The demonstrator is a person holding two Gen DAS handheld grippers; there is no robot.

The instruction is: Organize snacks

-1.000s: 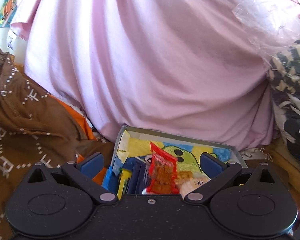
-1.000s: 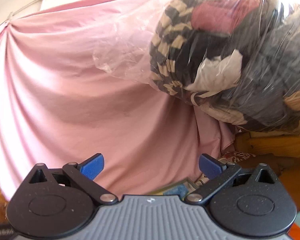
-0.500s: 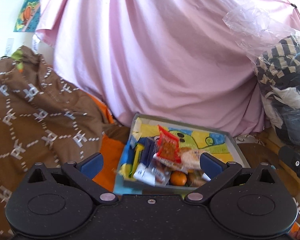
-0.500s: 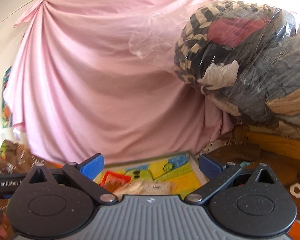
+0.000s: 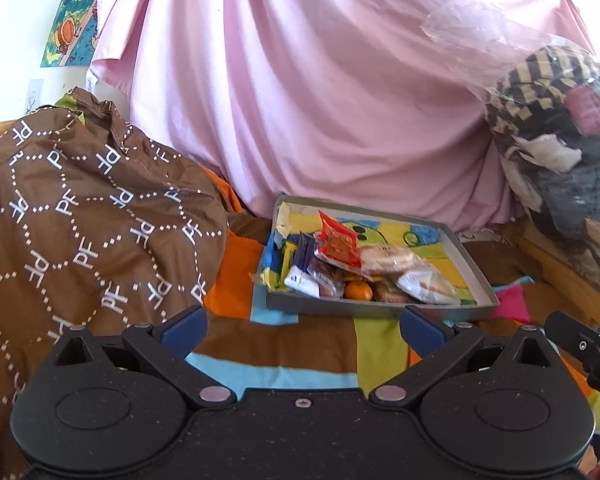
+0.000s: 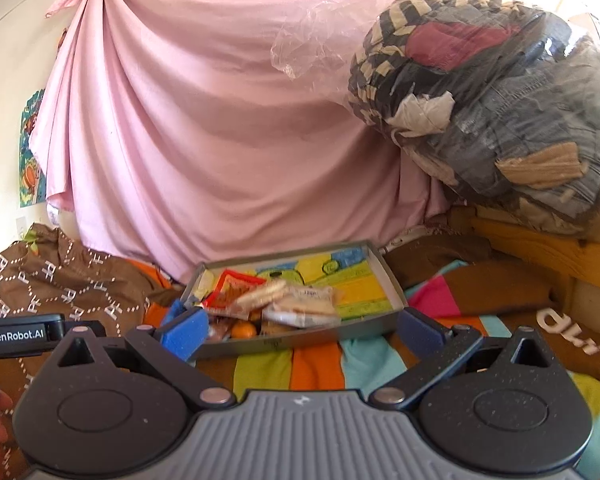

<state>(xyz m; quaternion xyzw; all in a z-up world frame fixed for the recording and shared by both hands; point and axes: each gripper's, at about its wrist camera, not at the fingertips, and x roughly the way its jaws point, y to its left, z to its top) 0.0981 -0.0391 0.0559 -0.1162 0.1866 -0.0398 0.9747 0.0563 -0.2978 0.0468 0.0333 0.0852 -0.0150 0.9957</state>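
Observation:
A shallow grey tray (image 5: pixel 380 307) (image 6: pixel 300 340) with a bright cartoon lining lies on a striped bedspread. Heaped in its near-left part are a red packet (image 5: pixel 338 245) (image 6: pixel 230 286), clear-wrapped biscuits (image 5: pixel 388 259) (image 6: pixel 262 293), dark blue packets (image 5: pixel 306 254) and a small orange (image 5: pixel 358 291) (image 6: pixel 244 330). My left gripper (image 5: pixel 303 326) hangs open just in front of the tray, with nothing between its fingers. My right gripper (image 6: pixel 300 330) is open too and empty, its blue pads flanking the tray's near wall.
A brown patterned quilt (image 5: pixel 80 232) is bunched to the left. A pink sheet (image 5: pixel 320 100) hangs behind the tray. A clear bag of clothes (image 6: pixel 492 100) sits on a wooden ledge (image 6: pixel 540 244) at right. The other gripper's body (image 5: pixel 584 344) shows at right.
Both grippers have pulled back from the tray, so the whole tray and the bedspread now show. Both stayed open and empty.

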